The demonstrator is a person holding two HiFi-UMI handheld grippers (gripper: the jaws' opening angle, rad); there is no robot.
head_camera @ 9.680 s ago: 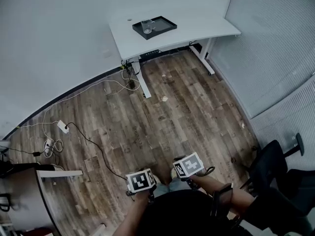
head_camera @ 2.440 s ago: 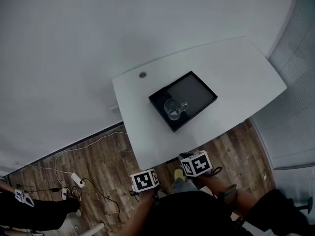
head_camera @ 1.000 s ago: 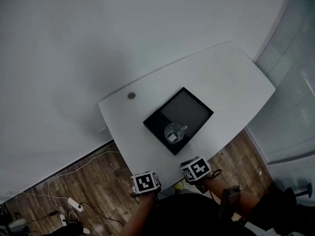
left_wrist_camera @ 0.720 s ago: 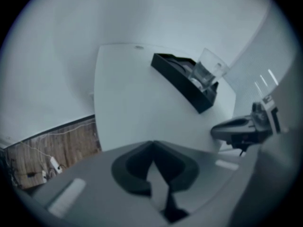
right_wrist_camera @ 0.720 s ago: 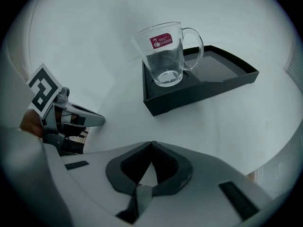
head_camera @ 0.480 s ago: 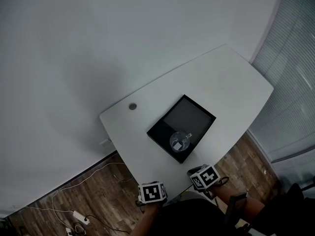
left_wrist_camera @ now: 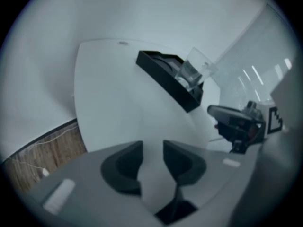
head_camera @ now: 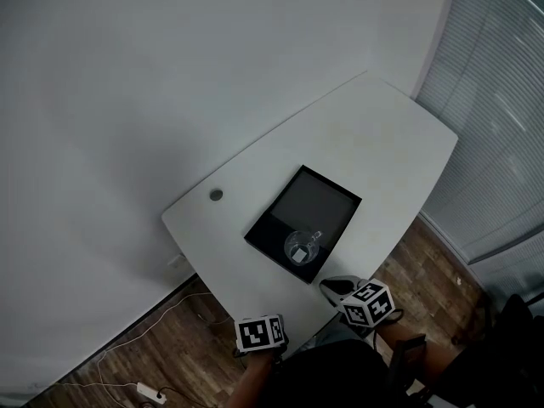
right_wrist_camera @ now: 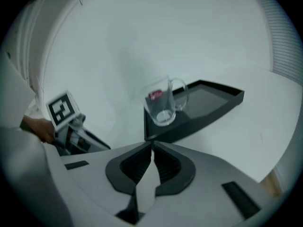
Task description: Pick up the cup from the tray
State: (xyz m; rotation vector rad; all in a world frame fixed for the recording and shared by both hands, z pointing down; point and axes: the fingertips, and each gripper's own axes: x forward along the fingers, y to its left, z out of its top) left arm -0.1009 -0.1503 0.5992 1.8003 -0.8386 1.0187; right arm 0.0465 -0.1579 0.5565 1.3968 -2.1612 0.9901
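Note:
A clear glass cup [head_camera: 302,247] [right_wrist_camera: 163,101] [left_wrist_camera: 192,71] with a handle stands upright in the near corner of a black tray [head_camera: 327,195] [right_wrist_camera: 222,98] [left_wrist_camera: 163,77] on the white desk [head_camera: 387,143]. My left gripper [left_wrist_camera: 152,157] hangs over the desk's near edge, short of the tray; its jaws are opening and hold nothing. In the head view its marker cube [head_camera: 261,333] sits at the bottom. My right gripper [right_wrist_camera: 152,149] is shut and empty, pointing at the cup from just in front of the tray; its cube [head_camera: 369,303] is near the desk's edge.
A round cable grommet [head_camera: 216,195] sits in the desk left of the tray. Window blinds [head_camera: 501,100] run along the right. Wooden floor [head_camera: 136,359] with a white cable and power strip [head_camera: 149,391] lies below the desk, against a plain wall.
The view has drawn closer to the desk and shifted; both grippers have come up to its near edge. The left jaws have parted from shut. The cup has stayed in the tray.

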